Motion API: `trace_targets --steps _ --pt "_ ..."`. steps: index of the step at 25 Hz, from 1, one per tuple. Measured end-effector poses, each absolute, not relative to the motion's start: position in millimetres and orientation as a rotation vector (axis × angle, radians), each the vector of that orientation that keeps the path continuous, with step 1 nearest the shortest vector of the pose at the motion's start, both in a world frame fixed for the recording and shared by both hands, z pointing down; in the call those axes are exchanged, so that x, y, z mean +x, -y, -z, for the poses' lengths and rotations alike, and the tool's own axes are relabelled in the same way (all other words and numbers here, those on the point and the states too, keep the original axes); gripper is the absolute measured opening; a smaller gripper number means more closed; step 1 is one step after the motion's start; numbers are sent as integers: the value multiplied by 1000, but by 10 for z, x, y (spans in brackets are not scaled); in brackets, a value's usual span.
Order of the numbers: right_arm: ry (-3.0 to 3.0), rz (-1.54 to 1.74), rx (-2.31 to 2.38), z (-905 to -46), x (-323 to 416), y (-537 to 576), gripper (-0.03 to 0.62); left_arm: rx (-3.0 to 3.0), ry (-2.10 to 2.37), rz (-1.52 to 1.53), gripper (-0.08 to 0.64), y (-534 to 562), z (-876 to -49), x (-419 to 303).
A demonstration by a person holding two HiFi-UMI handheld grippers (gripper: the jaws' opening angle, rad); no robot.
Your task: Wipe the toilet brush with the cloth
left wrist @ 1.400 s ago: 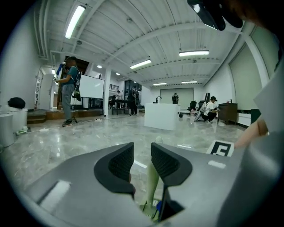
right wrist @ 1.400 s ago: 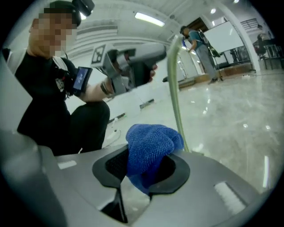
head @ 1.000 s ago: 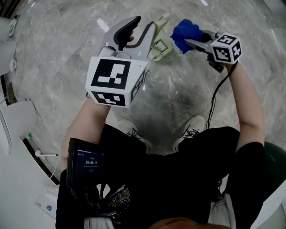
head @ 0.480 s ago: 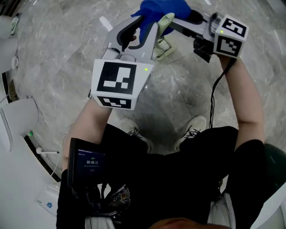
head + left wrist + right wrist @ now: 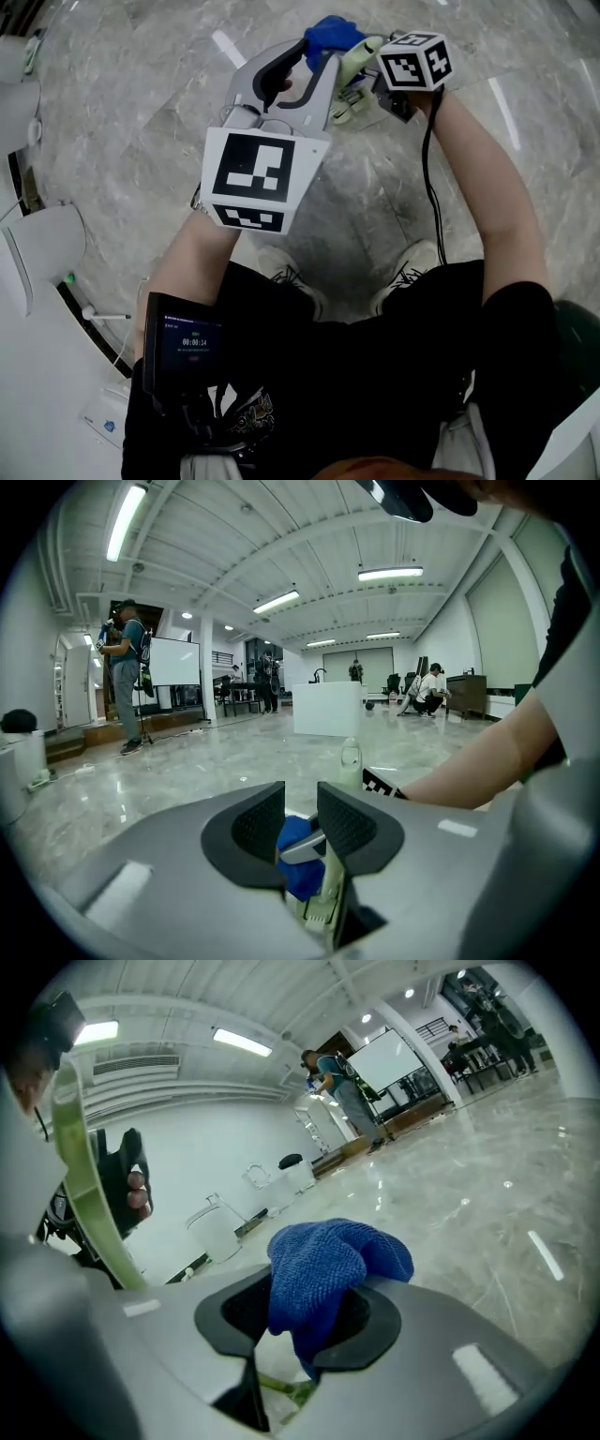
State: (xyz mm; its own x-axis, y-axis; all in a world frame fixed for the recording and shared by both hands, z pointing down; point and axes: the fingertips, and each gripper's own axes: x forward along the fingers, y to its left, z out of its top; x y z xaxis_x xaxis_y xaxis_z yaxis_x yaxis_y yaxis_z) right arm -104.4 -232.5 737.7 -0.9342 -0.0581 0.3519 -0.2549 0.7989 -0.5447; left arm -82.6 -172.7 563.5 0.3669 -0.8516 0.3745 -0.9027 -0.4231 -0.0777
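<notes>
**Status: brush (image 5: 352, 61) in left gripper (image 5: 298, 806), cloth (image 5: 328, 1260) in right gripper (image 5: 309, 1326)**

left gripper: jaws partway apart with a narrow gap, and they have just been opening a little. The brush is between them. Its pale green handle runs along the inner face of the right-hand jaw and sticks out past that jaw's tip. The bristle head sits low in the throat, back toward the gripper body. The jaw itself covers most of the pad contact, so I read this as a grip but can't vouch for how firm it is. The brush is up in the air with this gripper and nothing else carries it.

right gripper: jaws clamped on the cloth at a middling width. The blue cloth is bunched between the pads, with a wad spilling up over the jaw tips. A bit of pale green brush shows below the jaws, in the gap. The handle also arcs up along the left side of the right gripper view.

Layout: the right gripper comes in from the left gripper's right side, and its tips cross in front of the left jaws. The cloth lies just beyond the left gripper's jaw tips, right beside the brush handle. One grey right-gripper jaw tip shows through the left gripper's jaw gap, with the blue cloth behind it.

Both grippers are held out in front of the person, above the grey marble floor (image 5: 141, 112).
</notes>
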Motion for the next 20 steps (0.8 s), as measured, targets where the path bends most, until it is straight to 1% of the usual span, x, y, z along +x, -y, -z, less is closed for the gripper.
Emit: trace_targets --steps 2,4,7,10,12,15,17,20 --pt "2657 -835 239 -7432 -1155 2345 123 2477 1604 -557 109 1711 -5655 -830" --pt "2621 -763 375 -7537 -1106 2516 123 2472 1605 -564 109 1703 -5678 -839" --pt "2517 -669 633 -7779 -708 2854 123 2463 1600 -563 109 1709 -5695 -865" --pt "2356 -537 671 -8115 -181 2861 123 2466 1595 -564 109 1710 -5707 -878" --pt "2254 -443 557 -8379 128 2625 123 2472 1595 -561 109 1701 -5709 -871" --pt "2160 -389 240 -8634 422 1980 123 2474 1595 -557 109 1702 -5693 -853" --pt "2136 -426 24 -8675 463 1486 123 2474 1592 -556 109 1725 -5689 -840" --pt "2135 -479 -225 -8623 225 837 121 2471 1593 -555 109 1750 -5683 -841"
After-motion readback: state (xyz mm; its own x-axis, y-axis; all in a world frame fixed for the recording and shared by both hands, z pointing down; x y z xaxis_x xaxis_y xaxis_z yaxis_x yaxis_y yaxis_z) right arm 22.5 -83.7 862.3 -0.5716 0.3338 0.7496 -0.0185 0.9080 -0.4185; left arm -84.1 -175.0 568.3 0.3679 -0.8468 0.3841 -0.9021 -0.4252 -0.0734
